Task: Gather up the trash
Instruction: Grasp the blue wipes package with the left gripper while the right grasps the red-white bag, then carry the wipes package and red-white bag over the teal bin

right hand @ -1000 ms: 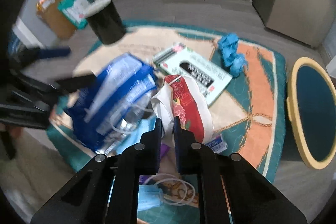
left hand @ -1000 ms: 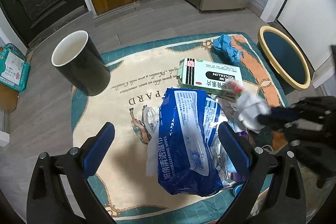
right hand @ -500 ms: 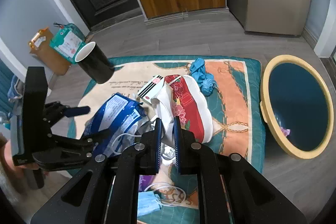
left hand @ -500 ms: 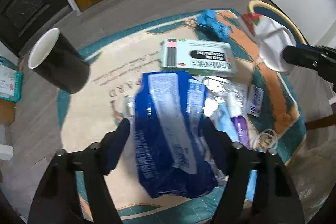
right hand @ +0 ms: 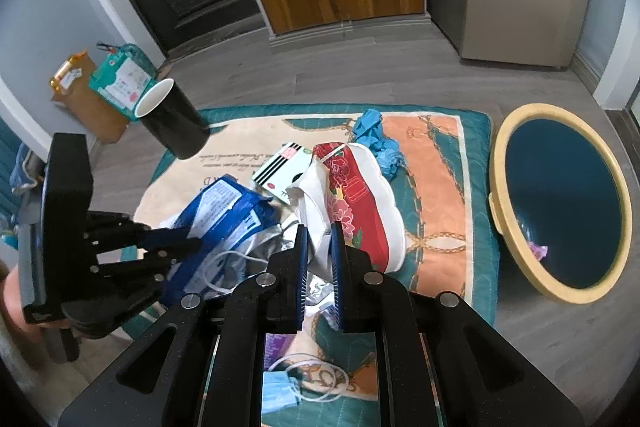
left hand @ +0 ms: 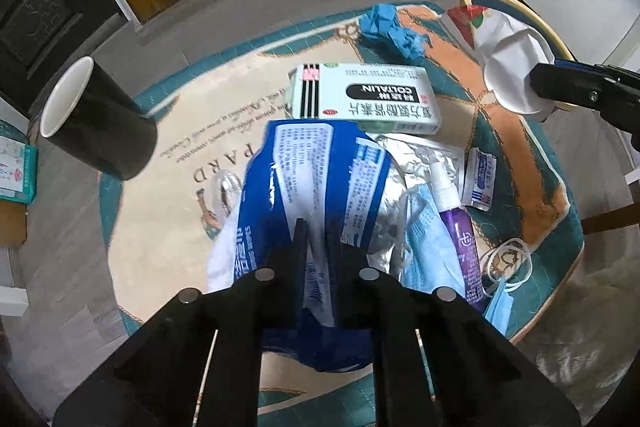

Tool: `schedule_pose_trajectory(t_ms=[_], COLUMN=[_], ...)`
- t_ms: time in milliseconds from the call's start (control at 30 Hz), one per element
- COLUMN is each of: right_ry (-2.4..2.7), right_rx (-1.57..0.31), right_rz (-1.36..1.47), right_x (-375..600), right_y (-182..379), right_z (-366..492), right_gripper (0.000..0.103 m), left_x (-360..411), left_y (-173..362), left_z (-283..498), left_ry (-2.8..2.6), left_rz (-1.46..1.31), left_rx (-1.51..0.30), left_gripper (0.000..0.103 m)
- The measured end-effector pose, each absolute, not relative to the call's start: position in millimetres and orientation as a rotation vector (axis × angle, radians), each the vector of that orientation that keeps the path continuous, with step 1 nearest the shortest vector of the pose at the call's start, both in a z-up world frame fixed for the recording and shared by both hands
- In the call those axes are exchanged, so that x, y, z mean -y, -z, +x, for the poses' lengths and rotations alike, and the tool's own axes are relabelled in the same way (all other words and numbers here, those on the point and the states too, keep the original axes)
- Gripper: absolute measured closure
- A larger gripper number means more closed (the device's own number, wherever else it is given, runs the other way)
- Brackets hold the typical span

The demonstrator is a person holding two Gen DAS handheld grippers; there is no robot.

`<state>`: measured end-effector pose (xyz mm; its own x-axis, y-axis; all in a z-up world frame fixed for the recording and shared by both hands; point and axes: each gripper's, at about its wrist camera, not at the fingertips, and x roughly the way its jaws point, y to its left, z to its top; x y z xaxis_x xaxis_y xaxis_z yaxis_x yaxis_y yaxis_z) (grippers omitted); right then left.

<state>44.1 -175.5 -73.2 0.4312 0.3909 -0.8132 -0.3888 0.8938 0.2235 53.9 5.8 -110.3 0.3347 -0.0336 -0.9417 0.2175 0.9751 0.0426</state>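
Observation:
My left gripper (left hand: 318,227) is shut on a blue and white wipes packet (left hand: 316,179), which also shows in the right wrist view (right hand: 224,215). My right gripper (right hand: 318,233) is shut on a red and white crumpled wrapper (right hand: 352,195) and holds it above the mat; the wrapper also shows in the left wrist view (left hand: 504,55). The round bin (right hand: 560,203) with a yellow rim stands on the floor right of the mat.
On the mat (left hand: 516,155) lie a white COLTALIN box (left hand: 364,99), crumpled blue gloves (left hand: 390,29), a black cup (left hand: 96,115), silver foil (left hand: 420,159), a purple spray bottle (left hand: 460,227), a small sachet (left hand: 480,179) and blue face masks (left hand: 432,239).
My left gripper has closed on the blue wipes packet. My right gripper has lifted the red and white wrapper off the pile and carried it right, toward the bin.

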Motion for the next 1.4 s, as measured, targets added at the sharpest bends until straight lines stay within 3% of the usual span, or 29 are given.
schedule_pose_trajectory(t_ms=[967,1400], right_ry=[-0.408,-0.335], right_rx=[-0.953,-0.861], right_rz=[0.070,0.189], right_x=[211,276], right_y=[49,21], right_z=[55,74], right_gripper=[0.091,0.091], left_x=[2,33], left_y=[9,-31], left_z=[49,79], left_ry=[0.154,0.186], left_rz=[0.130,0.150], left_rx=[-0.893,-0.810], left_gripper=[0.098,0.098])
